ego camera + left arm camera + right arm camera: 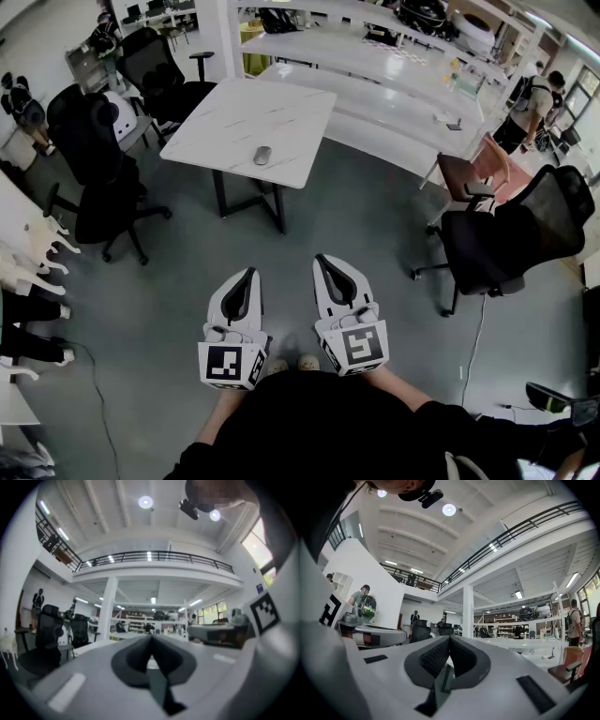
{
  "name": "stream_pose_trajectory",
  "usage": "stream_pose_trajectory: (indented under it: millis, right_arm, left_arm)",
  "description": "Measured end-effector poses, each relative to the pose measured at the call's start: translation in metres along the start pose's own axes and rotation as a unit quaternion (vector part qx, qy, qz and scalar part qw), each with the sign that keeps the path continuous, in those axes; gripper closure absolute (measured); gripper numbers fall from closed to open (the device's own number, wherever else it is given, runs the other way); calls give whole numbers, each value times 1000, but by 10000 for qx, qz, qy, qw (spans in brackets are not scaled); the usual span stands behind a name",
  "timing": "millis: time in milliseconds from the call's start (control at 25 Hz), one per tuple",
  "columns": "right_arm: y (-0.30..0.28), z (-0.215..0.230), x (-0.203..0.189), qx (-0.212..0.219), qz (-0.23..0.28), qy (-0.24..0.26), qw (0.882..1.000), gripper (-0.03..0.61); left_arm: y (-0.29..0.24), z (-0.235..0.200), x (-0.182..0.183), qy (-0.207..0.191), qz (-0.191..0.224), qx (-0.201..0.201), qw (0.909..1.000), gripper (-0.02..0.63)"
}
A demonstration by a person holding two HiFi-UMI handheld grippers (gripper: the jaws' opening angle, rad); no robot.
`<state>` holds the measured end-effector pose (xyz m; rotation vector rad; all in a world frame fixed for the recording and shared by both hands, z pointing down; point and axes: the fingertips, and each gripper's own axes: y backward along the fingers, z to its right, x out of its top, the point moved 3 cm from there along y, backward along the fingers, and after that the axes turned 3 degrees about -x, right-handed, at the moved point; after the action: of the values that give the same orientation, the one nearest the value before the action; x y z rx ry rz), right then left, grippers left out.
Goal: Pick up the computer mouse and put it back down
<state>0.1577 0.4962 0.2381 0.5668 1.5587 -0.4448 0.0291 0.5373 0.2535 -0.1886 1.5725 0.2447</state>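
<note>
At lower centre of the head view, left gripper [249,273]: held level in front of the person's body. Its jaws are pressed together with nothing between them, and its own view shows the tips meeting against the open room beyond.
Right gripper [322,258]: just beside the left one and also level. Its jaws are closed tip to tip on nothing.
Computer mouse [262,155]: small and grey, at the upper centre of the frame. It lies on the tabletop near the front edge, well apart from both grippers.
White table [225,108]: bare apart from the mouse. A stretch of grey floor [375,216] separates it from the person.
Black office chairs: one is left of the table [94,159] and one is at the right of the frame [506,234]. Neither appears to block the straight path to the table.
Step in hand: judged to be the very start, since the mouse is untouched and far out of reach.
Next move calls for: walking up to the table and opening one gripper wide enough to straddle the mouse. The jaws would then come down over it and close on its two sides.
</note>
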Motion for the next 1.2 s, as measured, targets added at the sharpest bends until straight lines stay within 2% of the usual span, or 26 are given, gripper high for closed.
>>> stream_pose_trajectory:
  millis: [640, 720, 1000, 1200]
  right_arm:
    - [2, 28, -6, 324, 102, -300, 9990, 558]
    - [-2, 30, -9, 307, 85, -298, 9990, 558]
    - [-41, 40, -19, 274, 19, -282, 9992, 558]
    - [-92, 47, -28, 178, -12, -234, 9996, 558]
  left_arm:
    - [-19, 21, 6, -90, 104, 177, 9997, 596]
    - [-25, 16, 5, -78, 124, 207, 9997, 529]
    - [-64, -15, -6, 59, 11, 210, 9998, 484]
    - [-108, -55, -17, 108, -79, 58, 9999, 437]
